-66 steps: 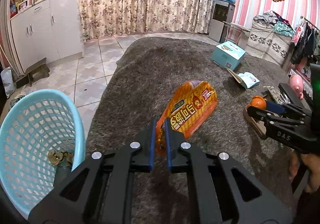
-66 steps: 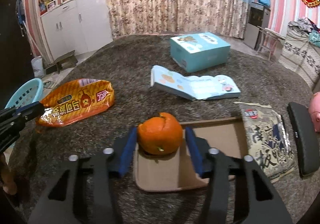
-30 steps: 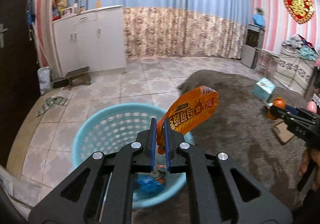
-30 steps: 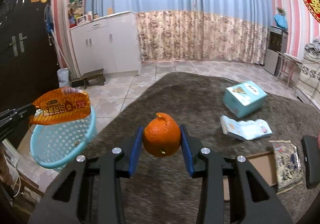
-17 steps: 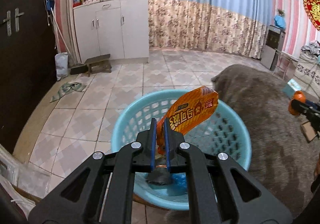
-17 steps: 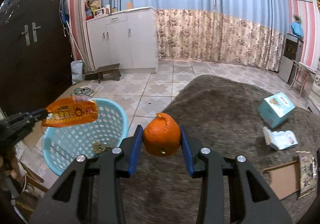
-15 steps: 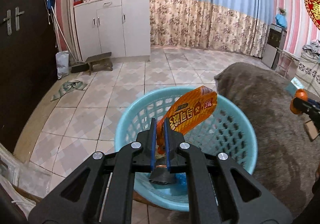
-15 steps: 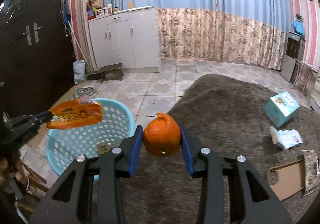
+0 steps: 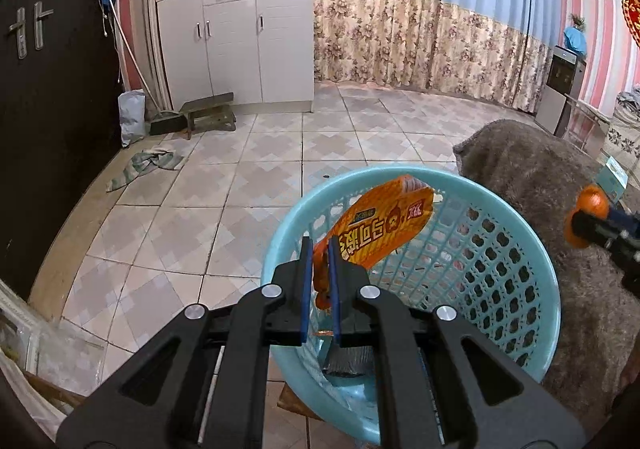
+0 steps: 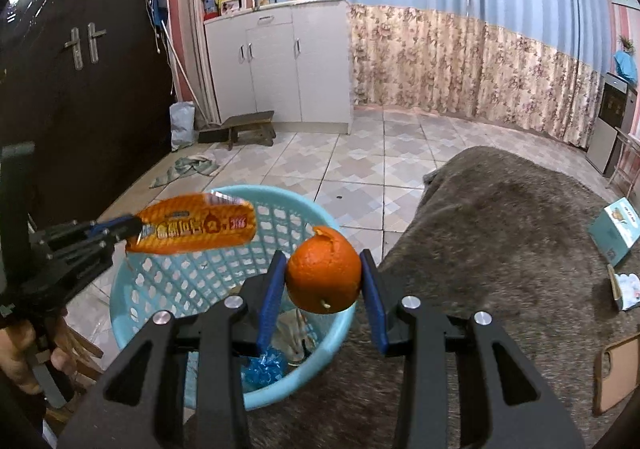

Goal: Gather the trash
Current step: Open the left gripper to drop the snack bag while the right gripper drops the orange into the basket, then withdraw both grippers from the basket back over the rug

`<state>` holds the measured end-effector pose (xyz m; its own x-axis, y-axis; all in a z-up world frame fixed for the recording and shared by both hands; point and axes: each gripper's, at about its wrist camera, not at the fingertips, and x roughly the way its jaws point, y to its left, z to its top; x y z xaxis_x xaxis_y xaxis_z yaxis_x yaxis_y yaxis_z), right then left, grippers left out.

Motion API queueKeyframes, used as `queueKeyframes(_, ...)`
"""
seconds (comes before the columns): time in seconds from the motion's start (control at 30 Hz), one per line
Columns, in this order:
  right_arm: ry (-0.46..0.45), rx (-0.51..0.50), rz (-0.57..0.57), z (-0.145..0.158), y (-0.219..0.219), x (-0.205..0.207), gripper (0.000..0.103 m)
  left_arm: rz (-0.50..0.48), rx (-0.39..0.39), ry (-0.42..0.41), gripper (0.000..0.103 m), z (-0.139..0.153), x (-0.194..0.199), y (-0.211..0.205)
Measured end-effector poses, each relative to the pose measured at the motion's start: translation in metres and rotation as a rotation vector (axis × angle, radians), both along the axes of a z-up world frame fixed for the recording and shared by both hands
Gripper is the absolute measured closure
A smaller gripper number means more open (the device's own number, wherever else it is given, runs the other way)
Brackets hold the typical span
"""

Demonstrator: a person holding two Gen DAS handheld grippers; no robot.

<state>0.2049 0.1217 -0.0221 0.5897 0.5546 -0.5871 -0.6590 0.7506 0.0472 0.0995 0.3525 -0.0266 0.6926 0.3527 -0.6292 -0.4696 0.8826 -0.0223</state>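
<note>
My left gripper point(image 9: 319, 249) is shut on the end of an orange snack bag point(image 9: 380, 229) and holds it over a light blue mesh basket point(image 9: 532, 313). The bag point(image 10: 196, 225) and the left gripper point(image 10: 132, 227) also show in the right wrist view above the basket point(image 10: 132, 333). My right gripper point(image 10: 324, 269) is shut on an orange peel ball point(image 10: 324, 273), just over the basket's right rim. It shows in the left wrist view point(image 9: 584, 223) at the right. Crumpled trash point(image 10: 264, 367) lies in the basket's bottom.
The basket stands at the edge of a brown fuzzy-covered table point(image 10: 500, 233). A teal box point(image 10: 616, 229), a booklet point(image 10: 626, 291) and a cardboard piece point(image 10: 614, 377) lie on it. Tiled floor, a white cabinet point(image 9: 240, 41), a low stool point(image 9: 210, 113) and a dark door point(image 9: 40, 89) lie beyond.
Both grippers have swung left from the table to the basket, carrying the snack bag and the orange. The right gripper has come closer to the basket rim.
</note>
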Motion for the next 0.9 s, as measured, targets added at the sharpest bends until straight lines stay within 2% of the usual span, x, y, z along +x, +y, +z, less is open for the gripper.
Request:
queueKeyframes(0.07, 0.017, -0.009, 0.005, -0.007, 0.003, 0.002, 0.065, -0.008, -0.009, -0.008, 0.081, 0.001, 0.001, 0.002)
queueKeyframes(0.13, 0.032, -0.010, 0.004, -0.012, 0.005, 0.004, 0.065, 0.004, 0.005, -0.021, 0.061, 0.003, 0.000, 0.001)
queueKeyframes(0.27, 0.043, -0.013, 0.000, -0.018, 0.010, 0.008, 0.065, 0.017, 0.003, -0.038, 0.044, 0.008, -0.004, 0.002)
queueKeyframes(0.33, 0.046, -0.012, 0.002, -0.019, 0.014, 0.009, 0.065, 0.038, 0.005, -0.055, 0.032, 0.011, -0.007, 0.002)
queueKeyframes(0.5, 0.041, -0.001, 0.013, -0.016, 0.026, 0.010, 0.062, 0.060, 0.038, -0.079, 0.019, 0.021, -0.011, -0.001)
queueKeyframes(0.53, 0.040, 0.004, 0.020, -0.015, 0.029, 0.009, 0.054, 0.060, 0.043, -0.081, 0.018, 0.022, -0.012, -0.002)
queueKeyframes(0.57, 0.031, 0.008, 0.022, -0.014, 0.030, 0.007, 0.041, 0.060, 0.044, -0.082, 0.017, 0.023, -0.012, -0.003)
queueKeyframes(0.67, -0.015, 0.018, 0.010, -0.008, 0.027, 0.001, 0.024, 0.062, 0.037, -0.089, 0.016, 0.027, -0.013, -0.004)
queueKeyframes(0.73, -0.026, 0.022, 0.005, -0.004, 0.022, 0.000, 0.016, 0.068, 0.043, -0.091, 0.013, 0.029, -0.014, -0.006)
queueKeyframes(0.9, -0.057, 0.019, -0.016, 0.008, 0.004, 0.000, 0.008, 0.072, 0.054, -0.104, 0.010, 0.036, -0.018, -0.019)
